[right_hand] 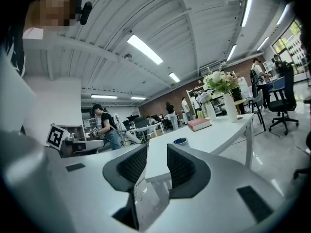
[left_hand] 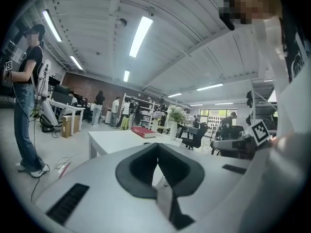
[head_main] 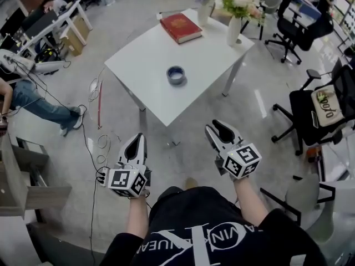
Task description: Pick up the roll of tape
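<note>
Left tongs [head_main: 136, 139], right tongs [head_main: 221, 128], tape roll [head_main: 176, 75] well ahead

Looking past the spread, empty right gripper [right_hand: 156, 155] toward a white table [right_hand: 214, 133] bearing a blue roll of tape [right_hand: 181, 141], red book [right_hand: 199, 124] and vase of flowers [right_hand: 228, 111].

I'm looking down on a glossy grey floor [head_main: 127, 21] with a white table [head_main: 150, 65] at its middle, black office chairs [head_main: 288, 29] to my right, and long strip lights [left_hand: 141, 35] glowing on the white ribbed ceiling [left_hand: 194, 13].
</note>
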A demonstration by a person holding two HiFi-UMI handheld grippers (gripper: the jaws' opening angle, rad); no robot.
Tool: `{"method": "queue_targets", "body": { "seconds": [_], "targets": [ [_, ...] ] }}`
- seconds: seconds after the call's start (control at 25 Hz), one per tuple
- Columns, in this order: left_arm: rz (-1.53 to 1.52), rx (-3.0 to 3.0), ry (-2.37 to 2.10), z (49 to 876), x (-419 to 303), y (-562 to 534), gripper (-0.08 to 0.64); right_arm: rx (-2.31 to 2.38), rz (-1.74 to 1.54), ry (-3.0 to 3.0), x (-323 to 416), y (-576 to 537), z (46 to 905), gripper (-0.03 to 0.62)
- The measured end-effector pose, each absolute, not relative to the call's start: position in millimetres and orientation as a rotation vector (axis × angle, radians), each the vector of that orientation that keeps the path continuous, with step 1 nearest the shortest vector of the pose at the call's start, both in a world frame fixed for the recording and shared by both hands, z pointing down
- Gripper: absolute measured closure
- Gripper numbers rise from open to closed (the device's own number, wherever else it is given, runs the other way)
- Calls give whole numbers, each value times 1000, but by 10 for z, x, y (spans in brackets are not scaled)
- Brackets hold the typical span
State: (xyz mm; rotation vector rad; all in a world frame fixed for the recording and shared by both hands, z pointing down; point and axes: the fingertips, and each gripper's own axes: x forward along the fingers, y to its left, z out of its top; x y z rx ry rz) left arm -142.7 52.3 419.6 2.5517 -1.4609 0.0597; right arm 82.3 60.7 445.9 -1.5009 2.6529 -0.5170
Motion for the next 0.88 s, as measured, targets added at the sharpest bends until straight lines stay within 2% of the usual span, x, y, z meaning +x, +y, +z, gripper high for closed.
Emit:
{"method": "queue_targets", "body": {
  "seconds": [0.52,0.88],
  "targets": [
    [51,2500,-1448,4292,-1438,166,558,-1474,-587,2653,760,222,4584,462],
    [63,2508,-1422,4420,-1340,-572,558,-1494,-625,2652,821,-374,4682,462]
  ]
}}
